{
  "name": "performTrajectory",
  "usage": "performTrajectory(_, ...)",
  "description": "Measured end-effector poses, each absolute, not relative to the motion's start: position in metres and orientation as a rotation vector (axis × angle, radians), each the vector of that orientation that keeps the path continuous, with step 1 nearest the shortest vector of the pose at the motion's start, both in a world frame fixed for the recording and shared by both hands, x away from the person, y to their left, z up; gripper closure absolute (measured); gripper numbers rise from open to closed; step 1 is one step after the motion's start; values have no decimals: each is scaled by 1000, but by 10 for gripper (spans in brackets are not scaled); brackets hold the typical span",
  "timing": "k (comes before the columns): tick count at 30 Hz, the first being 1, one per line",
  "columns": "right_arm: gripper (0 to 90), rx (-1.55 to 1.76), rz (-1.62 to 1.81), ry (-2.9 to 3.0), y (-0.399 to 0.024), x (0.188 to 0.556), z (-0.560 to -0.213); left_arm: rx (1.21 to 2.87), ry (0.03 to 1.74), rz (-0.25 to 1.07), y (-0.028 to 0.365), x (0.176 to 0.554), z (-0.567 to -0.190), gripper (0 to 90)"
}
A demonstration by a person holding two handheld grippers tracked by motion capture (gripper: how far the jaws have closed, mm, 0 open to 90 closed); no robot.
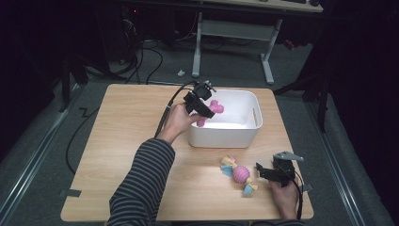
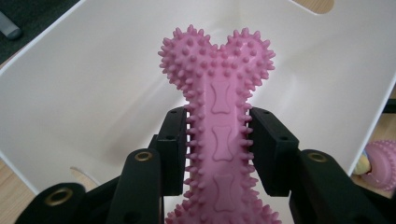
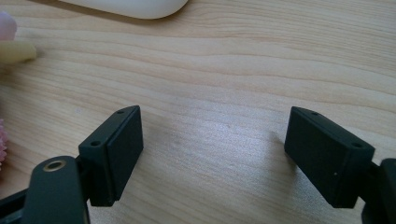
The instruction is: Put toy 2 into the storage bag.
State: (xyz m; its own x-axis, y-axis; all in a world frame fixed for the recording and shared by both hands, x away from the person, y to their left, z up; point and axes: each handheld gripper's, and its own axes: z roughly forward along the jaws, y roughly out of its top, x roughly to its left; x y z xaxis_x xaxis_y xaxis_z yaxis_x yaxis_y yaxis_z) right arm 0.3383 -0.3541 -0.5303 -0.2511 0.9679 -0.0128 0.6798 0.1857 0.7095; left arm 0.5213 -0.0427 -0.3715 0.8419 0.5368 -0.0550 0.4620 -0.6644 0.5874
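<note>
A pink spiky rubber bone (image 2: 219, 116) is clamped by its shaft between the pads of my left gripper (image 2: 218, 147). In the high view that left gripper (image 1: 205, 109) holds the bone (image 1: 214, 109) over the left inside of the white bin (image 1: 244, 136). A second toy, a pink striped ball with pastel ends (image 1: 240, 174), lies on the table in front of the bin. My right gripper (image 1: 263, 172) rests low near the table's front right, just right of that toy, jaws wide apart. In the right gripper view, bare wood lies between the right gripper (image 3: 212, 156) pads.
The wooden table (image 1: 127, 141) has free room on its left half. The bin's rounded bottom corner (image 3: 126, 7) shows at the top of the right gripper view. Cables trail from the left gripper off the table's back edge. Desk legs stand on the floor behind.
</note>
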Motion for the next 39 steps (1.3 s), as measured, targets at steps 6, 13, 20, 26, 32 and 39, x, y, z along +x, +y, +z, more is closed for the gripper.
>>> performTrajectory(6, 194, 1540, 822, 2003, -354, 338, -530, 2423, 737, 156, -43, 524, -376, 591)
performTrajectory(13, 194, 1540, 822, 2003, -354, 338, -530, 2425, 762, 146, -40, 526, -385, 589)
performTrajectory(20, 194, 1541, 822, 2003, -354, 338, -530, 2446, 766, 133, -43, 526, -392, 587)
performTrajectory(26, 194, 1542, 823, 2003, -354, 338, -530, 2479, 758, 132, -47, 525, -396, 585)
performTrajectory(32, 194, 1542, 823, 2003, -354, 338, -530, 2497, 750, 145, -49, 524, -396, 564)
performTrajectory(39, 195, 1537, 822, 2005, -354, 338, -530, 2411, 724, 163, -41, 516, -376, 480)
